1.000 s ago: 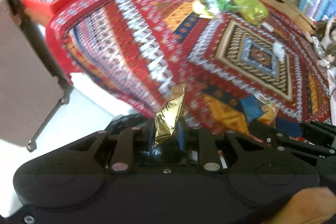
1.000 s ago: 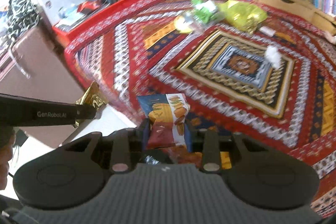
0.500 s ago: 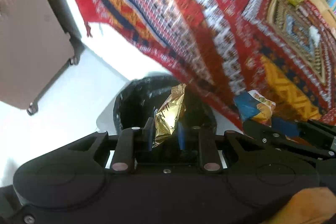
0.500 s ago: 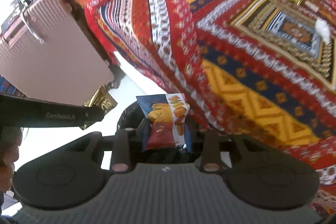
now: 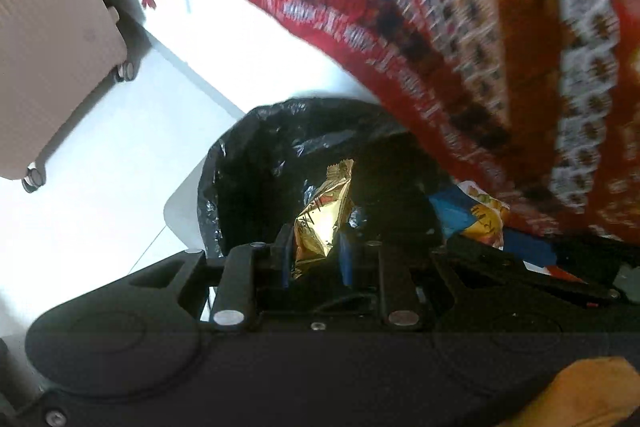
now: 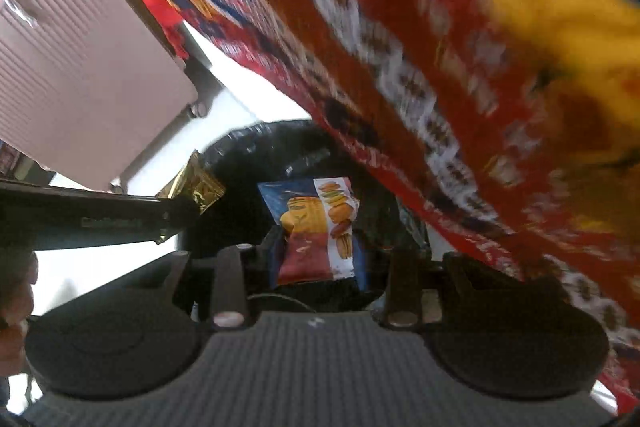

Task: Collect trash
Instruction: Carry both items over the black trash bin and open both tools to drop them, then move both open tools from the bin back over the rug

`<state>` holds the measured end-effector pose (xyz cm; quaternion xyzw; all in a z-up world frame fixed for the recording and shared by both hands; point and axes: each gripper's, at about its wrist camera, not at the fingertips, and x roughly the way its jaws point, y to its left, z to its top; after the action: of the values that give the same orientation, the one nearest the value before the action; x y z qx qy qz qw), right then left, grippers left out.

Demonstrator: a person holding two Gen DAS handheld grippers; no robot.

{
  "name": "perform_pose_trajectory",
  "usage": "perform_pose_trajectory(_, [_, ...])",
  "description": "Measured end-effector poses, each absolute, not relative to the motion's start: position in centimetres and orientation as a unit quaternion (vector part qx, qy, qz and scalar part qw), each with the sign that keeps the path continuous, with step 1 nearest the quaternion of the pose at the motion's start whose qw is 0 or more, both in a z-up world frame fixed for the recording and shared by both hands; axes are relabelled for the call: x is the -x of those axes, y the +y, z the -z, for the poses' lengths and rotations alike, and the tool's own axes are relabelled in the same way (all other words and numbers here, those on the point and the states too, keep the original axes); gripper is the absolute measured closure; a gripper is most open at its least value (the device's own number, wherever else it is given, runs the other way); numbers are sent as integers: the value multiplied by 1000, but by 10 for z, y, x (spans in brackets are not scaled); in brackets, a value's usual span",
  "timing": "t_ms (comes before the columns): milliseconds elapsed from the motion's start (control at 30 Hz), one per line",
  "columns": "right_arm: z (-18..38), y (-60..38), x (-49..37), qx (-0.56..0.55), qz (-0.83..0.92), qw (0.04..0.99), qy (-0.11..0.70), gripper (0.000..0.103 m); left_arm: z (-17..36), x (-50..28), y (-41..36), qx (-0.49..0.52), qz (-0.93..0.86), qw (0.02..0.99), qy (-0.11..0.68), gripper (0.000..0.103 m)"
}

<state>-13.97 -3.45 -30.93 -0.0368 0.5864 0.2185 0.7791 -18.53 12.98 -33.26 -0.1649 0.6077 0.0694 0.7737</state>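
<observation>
White floor tiles (image 5: 100,195) run beneath the hanging edge of a red patterned cloth (image 5: 460,27), and a ribbed pink suitcase (image 5: 44,39) on small wheels stands off to one side. Just beside the cloth's edge sits a bin lined with a black trash bag (image 5: 256,155), its mouth open and its inside too dark to tell what, if anything, lies at the bottom. Both grippers point steeply down over that mouth, so the step in hand looks like the drop-off. The left gripper (image 5: 316,255) pinches a crumpled gold foil wrapper (image 5: 324,219) between its jaws, the wrapper standing up over the bag's opening. The right gripper (image 6: 320,259) has a blue, red and white snack packet (image 6: 316,227) between its jaws; these have just been opening, and the packet stands between them with small gaps showing at the sides, so it seems barely held, if at all. Next, I judge, both jaws should spread fully while over the black liner, clear of the cloth's edge, so that each piece falls inside and not onto the tiles. More litter shows only as a green-yellow blur far up on the cloth.
</observation>
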Motion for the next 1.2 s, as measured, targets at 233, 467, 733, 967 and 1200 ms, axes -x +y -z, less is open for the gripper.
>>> perform_pose_trajectory(233, [335,-27,144,55,-224,778,584,34,365,185,135,173,-86,769,609,52])
perform_pose_trajectory(467, [328,-30,141,53,-223,779,584,30,357,184,139,186,-89,772,601,42])
perform_pose_trajectory(733, [289,-28,140,58,-233,789,566,30,317,185,139,188,-93,782,587,38])
perform_pose_trajectory(967, [227,-34,151,62,-253,808,528,28,257,197,134,172,-94,799,568,38])
perform_pose_trajectory(1200, [170,-45,154,55,-265,821,504,27,197,199,125,149,-85,820,546,37])
